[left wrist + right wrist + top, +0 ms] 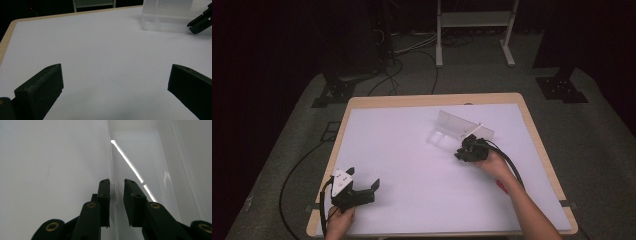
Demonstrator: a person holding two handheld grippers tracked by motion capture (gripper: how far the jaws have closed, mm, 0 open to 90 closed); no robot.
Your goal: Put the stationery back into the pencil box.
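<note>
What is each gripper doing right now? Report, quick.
Left gripper: open, holding nothing.
Right gripper: jaws nearly closed around the clear plastic box wall's edge.

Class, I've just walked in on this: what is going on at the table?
A person stands at a white-topped table with a claw in each hand. The right claw is at a clear plastic box toward the far right, its jaws straddling the box's thin wall with a narrow gap, so it isn't clearly clamped. The left claw rests near the front left corner, jaws wide apart, holding nothing.
</note>
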